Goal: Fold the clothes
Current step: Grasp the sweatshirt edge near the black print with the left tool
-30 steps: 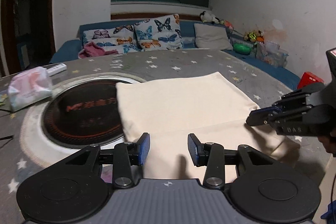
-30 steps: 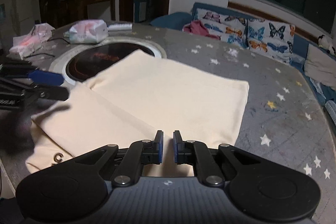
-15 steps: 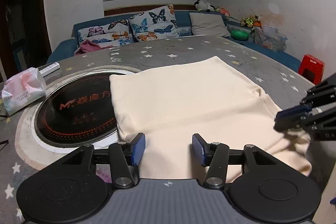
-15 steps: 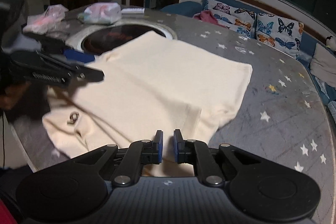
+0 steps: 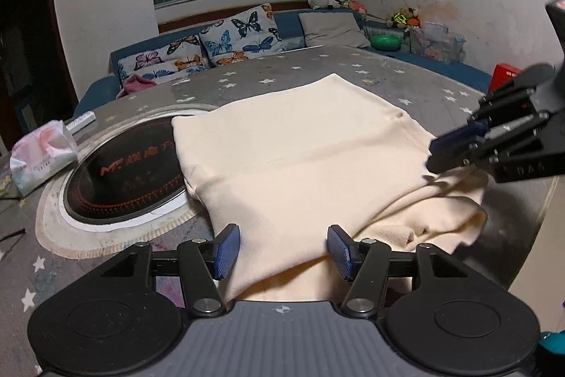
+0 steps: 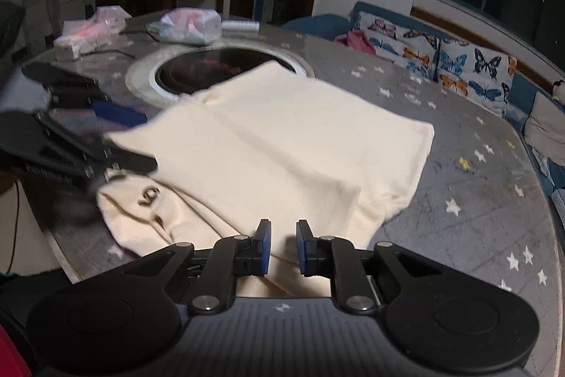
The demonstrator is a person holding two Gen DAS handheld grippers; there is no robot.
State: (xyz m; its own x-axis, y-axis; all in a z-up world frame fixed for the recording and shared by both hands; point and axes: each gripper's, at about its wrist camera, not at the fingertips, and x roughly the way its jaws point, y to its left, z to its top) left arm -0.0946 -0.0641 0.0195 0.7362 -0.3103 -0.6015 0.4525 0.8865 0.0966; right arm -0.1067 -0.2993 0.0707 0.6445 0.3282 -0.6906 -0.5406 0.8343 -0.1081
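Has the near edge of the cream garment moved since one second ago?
Yes. The cream garment near edge now bunches closer to the table rim, and its far corner has drawn back off the round black hotplate.

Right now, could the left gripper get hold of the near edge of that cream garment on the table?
Probably yes. The left gripper has just been opening its jaws, and the cream garment's near edge lies right between its fingertips with nothing on top. The right gripper sits off at the far side, out of the way.

We observe the right gripper (image 6: 283, 244), jaws just opening, a narrow gap showing, above the cream garment (image 6: 282, 143). The garment lies folded on the star-patterned table (image 6: 469, 200); the left gripper (image 6: 116, 143) is at its left edge.
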